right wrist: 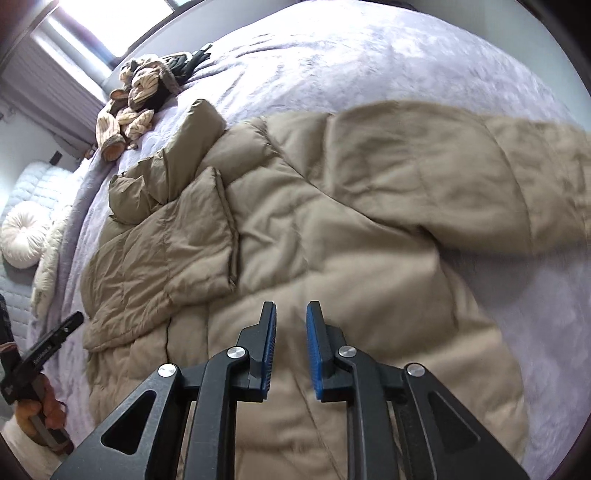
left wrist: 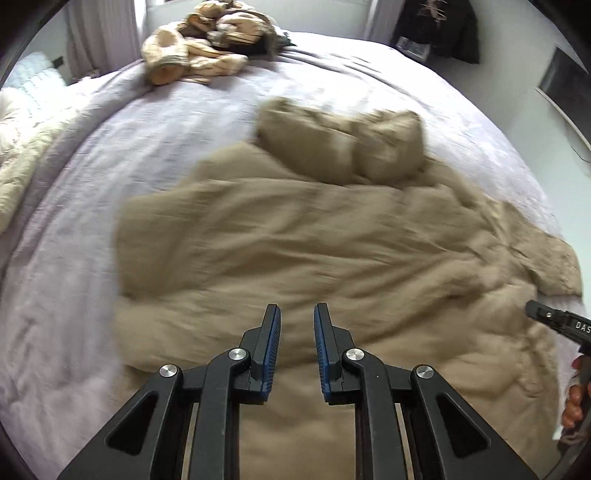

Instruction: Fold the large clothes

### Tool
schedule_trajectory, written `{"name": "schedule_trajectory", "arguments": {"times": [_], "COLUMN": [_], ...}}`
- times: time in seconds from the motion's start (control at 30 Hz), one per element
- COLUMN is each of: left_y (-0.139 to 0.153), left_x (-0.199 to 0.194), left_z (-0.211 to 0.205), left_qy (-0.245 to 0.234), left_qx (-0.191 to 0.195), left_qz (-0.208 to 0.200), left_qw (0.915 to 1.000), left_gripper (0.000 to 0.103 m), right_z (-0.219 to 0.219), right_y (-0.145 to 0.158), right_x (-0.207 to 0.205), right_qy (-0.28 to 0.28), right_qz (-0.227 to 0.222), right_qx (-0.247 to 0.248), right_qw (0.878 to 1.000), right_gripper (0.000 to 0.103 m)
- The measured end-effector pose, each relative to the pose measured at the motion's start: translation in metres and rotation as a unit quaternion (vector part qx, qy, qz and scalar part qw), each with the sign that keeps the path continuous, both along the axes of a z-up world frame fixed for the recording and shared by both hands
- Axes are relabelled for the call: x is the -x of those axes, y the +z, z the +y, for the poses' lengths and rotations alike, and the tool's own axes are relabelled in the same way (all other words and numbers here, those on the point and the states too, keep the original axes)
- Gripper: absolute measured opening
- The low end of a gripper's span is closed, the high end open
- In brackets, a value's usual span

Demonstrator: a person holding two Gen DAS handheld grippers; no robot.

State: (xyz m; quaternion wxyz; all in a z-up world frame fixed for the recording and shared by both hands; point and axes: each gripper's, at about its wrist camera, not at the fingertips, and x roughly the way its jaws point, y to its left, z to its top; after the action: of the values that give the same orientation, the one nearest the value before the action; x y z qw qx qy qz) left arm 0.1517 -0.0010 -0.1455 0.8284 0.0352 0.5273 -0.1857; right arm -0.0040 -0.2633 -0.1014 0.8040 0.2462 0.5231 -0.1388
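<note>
One tan puffy jacket (right wrist: pixel 332 221) lies across the middle of the bed (right wrist: pixel 369 55), hood (right wrist: pixel 159 181) toward upper left, long axis running to lower right. Both left tongs (left wrist: pixel 295 314) and right tongs (right wrist: pixel 290 310) hover above it, partly open, holding nothing. One pile of clothes (right wrist: pixel 136 99) sits upper left.

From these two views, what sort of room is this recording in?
Most likely a bedroom: a bed with a lilac cover carries a tan coat, a round pillow sits at one end, and a window is behind.
</note>
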Motion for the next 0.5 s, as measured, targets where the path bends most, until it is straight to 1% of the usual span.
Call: {"name": "schedule_trajectory", "arguments": {"times": [0.03,0.07,0.1,0.13,0.17,0.2,0.23,0.33,0.37,0.47,0.5], "left_y": [0.001,0.000,0.003,0.005,0.007,0.006,0.005,-0.001,-0.001,0.002,0.002], "left_x": [0.006,0.013,0.021,0.029,0.036,0.040,0.042,0.050,0.051,0.055,0.054], "left_z": [-0.011,-0.026,-0.039,-0.052,-0.063,-0.074,-0.086,-0.117,-0.125,-0.145,-0.152], "left_qy": [-0.007,-0.018,-0.024,-0.030,-0.040,-0.053,-0.061,-0.073,-0.075,-0.077,-0.075], "left_qx": [0.006,0.015,0.019,0.020,0.021,0.020,0.017,0.011,0.007,-0.002,-0.008], "left_qz": [0.003,0.008,0.008,0.003,-0.002,0.001,0.007,0.033,0.033,0.025,0.025], "left_qw": [1.0000,0.9997,0.9995,0.9993,0.9990,0.9984,0.9980,0.9967,0.9966,0.9967,0.9968], "left_gripper": [0.022,0.048,0.068,0.094,0.095,0.095,0.095,0.095,0.095,0.095,0.095], "right_z": [-0.005,-0.010,-0.018,-0.025,-0.033,-0.042,-0.048,-0.077,-0.090,-0.128,-0.139], "right_y": [0.000,0.001,0.002,0.004,0.006,0.008,0.010,0.015,0.017,0.018,0.018], "right_x": [0.008,0.015,0.023,0.030,0.037,0.043,0.048,0.066,0.073,0.093,0.100], "right_qy": [-0.008,-0.016,-0.027,-0.036,-0.044,-0.052,-0.057,-0.083,-0.097,-0.148,-0.164], "right_qz": [-0.001,-0.002,-0.004,-0.005,-0.008,-0.012,-0.014,-0.023,-0.027,-0.044,-0.051], "right_qx": [-0.009,-0.016,-0.025,-0.030,-0.034,-0.038,-0.040,-0.048,-0.051,-0.070,-0.076], "right_qw": [1.000,1.000,0.999,0.999,0.998,0.998,0.997,0.995,0.994,0.986,0.982], "right_gripper": [0.022,0.023,0.028,0.035,0.039,0.046,0.051,0.057,0.059,0.069,0.076]}}
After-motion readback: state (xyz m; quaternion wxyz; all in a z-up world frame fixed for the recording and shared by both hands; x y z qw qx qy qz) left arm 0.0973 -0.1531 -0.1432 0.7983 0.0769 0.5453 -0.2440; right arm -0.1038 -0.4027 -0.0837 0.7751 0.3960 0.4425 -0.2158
